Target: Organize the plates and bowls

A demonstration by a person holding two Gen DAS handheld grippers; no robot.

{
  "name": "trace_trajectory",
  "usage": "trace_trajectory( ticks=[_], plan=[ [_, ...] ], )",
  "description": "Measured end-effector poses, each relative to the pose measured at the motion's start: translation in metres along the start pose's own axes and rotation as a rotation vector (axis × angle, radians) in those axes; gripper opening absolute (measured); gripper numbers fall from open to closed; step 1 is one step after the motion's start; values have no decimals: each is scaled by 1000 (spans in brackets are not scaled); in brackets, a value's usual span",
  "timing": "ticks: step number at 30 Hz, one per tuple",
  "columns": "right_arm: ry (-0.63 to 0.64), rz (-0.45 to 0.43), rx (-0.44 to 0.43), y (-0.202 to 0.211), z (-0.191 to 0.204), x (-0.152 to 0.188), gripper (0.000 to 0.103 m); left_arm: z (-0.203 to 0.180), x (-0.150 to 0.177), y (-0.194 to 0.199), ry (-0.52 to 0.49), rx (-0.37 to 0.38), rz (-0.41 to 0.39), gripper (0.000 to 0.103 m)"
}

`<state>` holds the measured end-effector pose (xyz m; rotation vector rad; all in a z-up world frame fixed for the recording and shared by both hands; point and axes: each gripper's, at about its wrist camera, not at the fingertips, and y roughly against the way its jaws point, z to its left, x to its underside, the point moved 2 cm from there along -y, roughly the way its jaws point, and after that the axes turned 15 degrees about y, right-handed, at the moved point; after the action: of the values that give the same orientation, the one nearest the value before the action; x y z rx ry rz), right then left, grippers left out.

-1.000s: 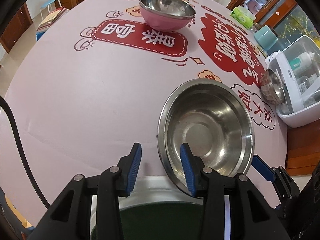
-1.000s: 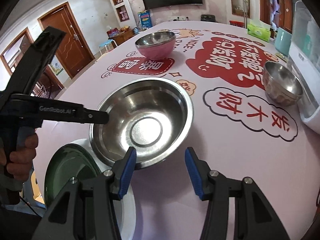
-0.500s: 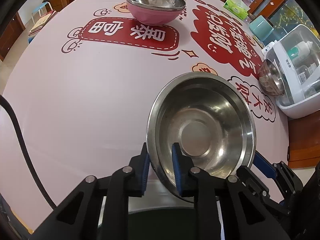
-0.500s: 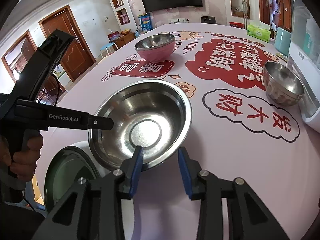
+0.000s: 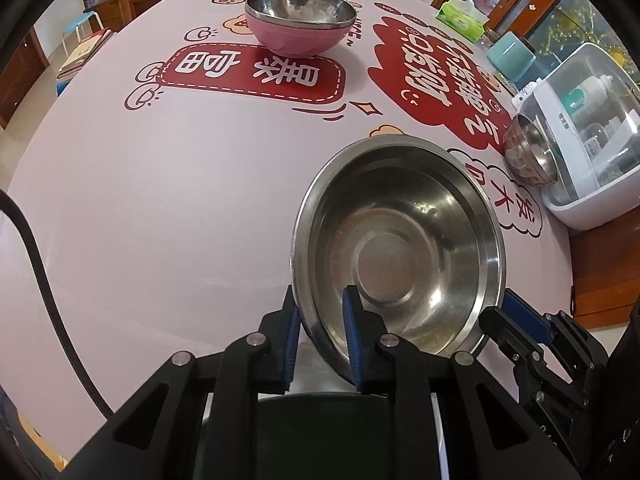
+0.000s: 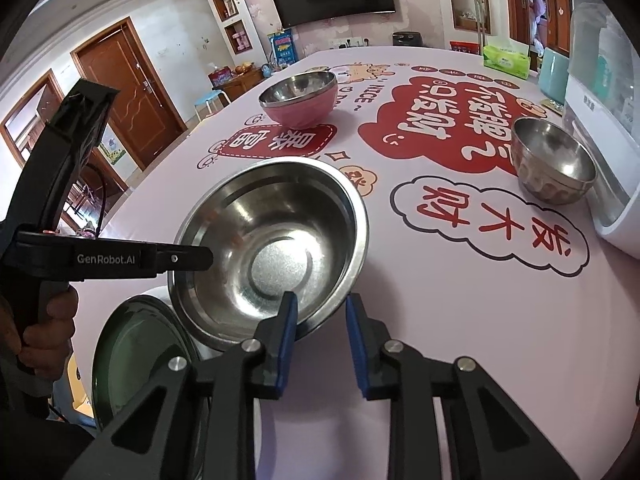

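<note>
A large steel bowl [image 5: 400, 248] [image 6: 272, 248] sits tilted on the pink tablecloth, its near side over a white plate [image 6: 160, 294] that carries a dark green plate [image 6: 132, 360] [image 5: 320, 424]. My left gripper [image 5: 322, 308] [image 6: 202, 258] is shut on the bowl's rim, one pad inside and one outside. My right gripper [image 6: 322, 312] [image 5: 520, 316] straddles the rim on the opposite side. Its jaws are closing, and a strip of cloth still shows between the bowl and the outer pad. A hand grips the left tool's handle.
A pink bowl with a steel liner [image 5: 300, 20] [image 6: 298, 98] stands at the far side. A small steel bowl [image 5: 528, 156] [image 6: 554, 160] sits by a white appliance [image 5: 592, 152] [image 6: 612, 216] at the right edge. A tissue box [image 6: 506, 60] lies beyond.
My left gripper has closed onto the large bowl's rim, and the bowl has tipped up a little. The right gripper's jaws have narrowed around the rim on its side.
</note>
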<state>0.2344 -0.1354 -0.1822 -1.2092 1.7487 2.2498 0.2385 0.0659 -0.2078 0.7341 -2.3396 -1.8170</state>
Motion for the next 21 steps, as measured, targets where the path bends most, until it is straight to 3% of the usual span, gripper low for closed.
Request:
trace_trajectory(
  ticks=[12, 21],
  plan=[
    [-9, -13, -26, 3, -1, 0, 21, 3, 1, 7, -2, -2, -17, 19],
    [6, -60, -5, 22, 1, -1, 21, -2, 1, 26, -16, 62, -73, 19]
  ],
)
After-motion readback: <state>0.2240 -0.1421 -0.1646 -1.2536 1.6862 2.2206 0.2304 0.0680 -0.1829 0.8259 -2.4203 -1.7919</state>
